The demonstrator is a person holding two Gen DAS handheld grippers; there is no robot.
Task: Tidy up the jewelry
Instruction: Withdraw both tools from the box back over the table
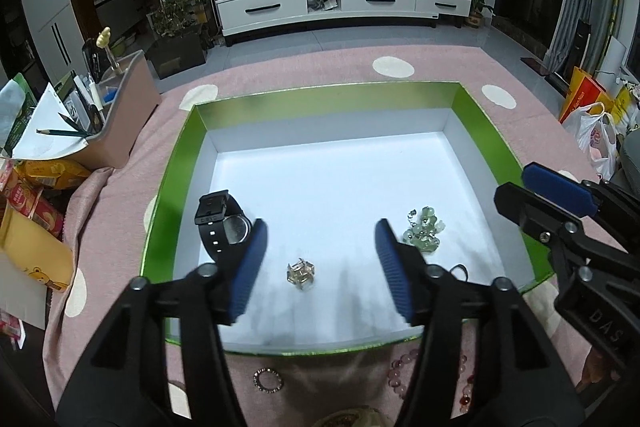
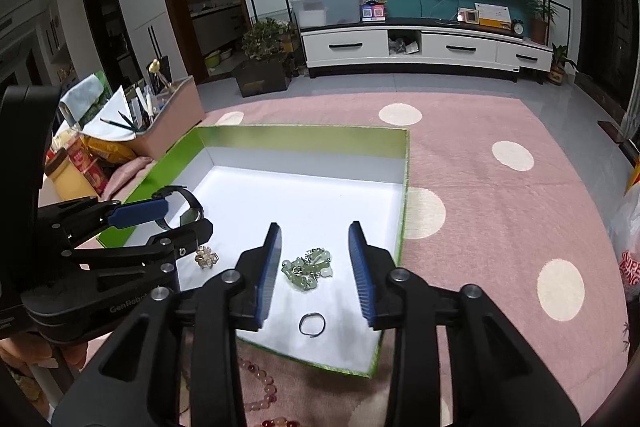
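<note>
A shallow green box (image 1: 328,99) with a white floor lies on a pink dotted cloth. In it are a black watch (image 1: 224,223), a small gold brooch (image 1: 301,274), a green bead bracelet (image 2: 308,269) and a thin dark ring (image 2: 312,323). My left gripper (image 1: 320,231) hangs open over the box's near part, the brooch on the floor below its gap, untouched. My right gripper (image 2: 314,231) is open above the green bracelet, its pads clear of it. In front of the box, on the cloth, lie pink beads (image 2: 260,383) and a sparkly ring (image 1: 267,379).
A pink desk bin (image 1: 120,107) with pencils and papers stands left of the box, snack packets (image 1: 36,195) beside it. A white plastic bag (image 1: 596,139) sits at the right. Beyond the cloth are the floor and a TV cabinet (image 1: 340,3).
</note>
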